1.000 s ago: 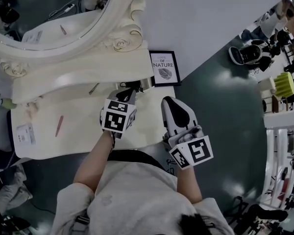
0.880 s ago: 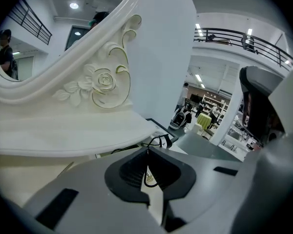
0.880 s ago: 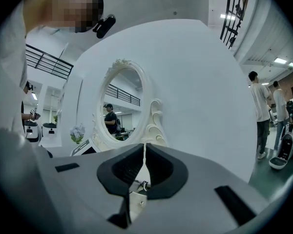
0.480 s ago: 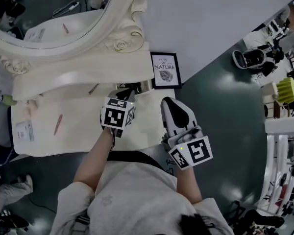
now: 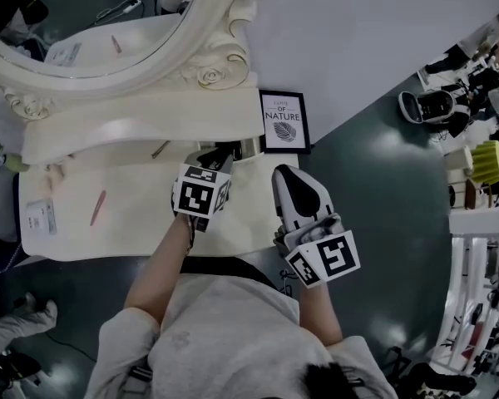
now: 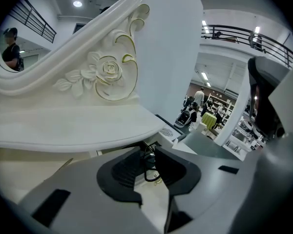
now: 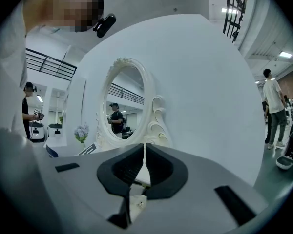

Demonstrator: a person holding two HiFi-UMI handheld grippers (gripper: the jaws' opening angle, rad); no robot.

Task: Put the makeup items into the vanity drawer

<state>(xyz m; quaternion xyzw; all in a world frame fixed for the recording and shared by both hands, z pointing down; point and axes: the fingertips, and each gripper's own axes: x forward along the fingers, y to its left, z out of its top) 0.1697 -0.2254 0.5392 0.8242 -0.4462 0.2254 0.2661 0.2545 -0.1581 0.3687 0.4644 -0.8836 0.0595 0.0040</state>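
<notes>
cream vanity top [image 5: 133,231] below an ornate mirror [image 5: 83,23]: a pink makeup pencil [image 5: 98,208] lies loose on it, so i judge stowing is barely begun. my left gripper [image 5: 216,156] is opening around a dark loop [image 6: 150,168] at the vanity's back. my right gripper [image 5: 283,177] hangs closed and empty beside it.

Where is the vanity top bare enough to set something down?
Bare: cream vanity top right of the pink pencil, before the thin dark pencil. Crowded: left end by the white card; back right by the framed leaf print.

Framed print [image 5: 284,121] right of mirror [image 5: 91,15], pencil [image 5: 98,208] left on vanity top [image 5: 129,223]
</notes>
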